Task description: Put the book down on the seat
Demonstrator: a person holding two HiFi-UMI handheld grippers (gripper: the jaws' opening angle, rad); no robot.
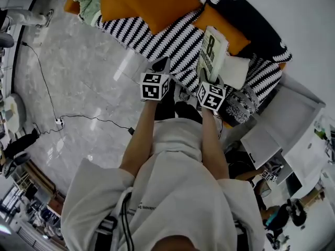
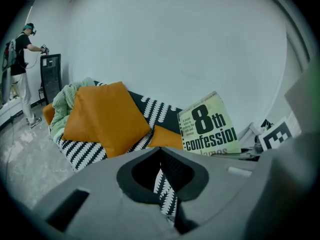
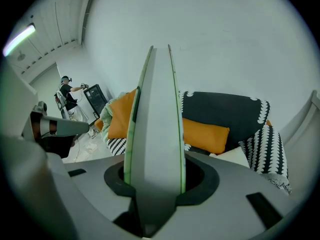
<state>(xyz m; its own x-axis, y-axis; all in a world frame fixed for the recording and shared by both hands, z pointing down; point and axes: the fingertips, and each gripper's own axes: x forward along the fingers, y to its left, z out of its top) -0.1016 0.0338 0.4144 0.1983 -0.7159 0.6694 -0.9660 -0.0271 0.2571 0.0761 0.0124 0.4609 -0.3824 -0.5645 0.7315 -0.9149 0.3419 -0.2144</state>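
The left claw (image 1: pixel 160 65) is hanging closed and empty over the front edge of the sofa's black-and-white striped seat (image 1: pixel 172 41), with a big orange cushion (image 1: pixel 146 1) lying beyond it. To its right, the right claw (image 1: pixel 210 78) is gripping the lower edge of the "8th Confession" paperback (image 1: pixel 213 51), holding it upright above the seat, near a smaller orange cushion (image 1: pixel 226 31) and a white pillow (image 1: pixel 236 70).

Clad in a white short-sleeved T-shirt (image 1: pixel 172 192), small dark print on the chest, pale dark-edged cable (image 1: pixel 124 213) across it. Grey-bodied left gripper (image 1: pixel 161 63) and right gripper (image 1: pixel 208 78), each topped with a cube (image 1: pixel 155 86) of black-and-white square markers.
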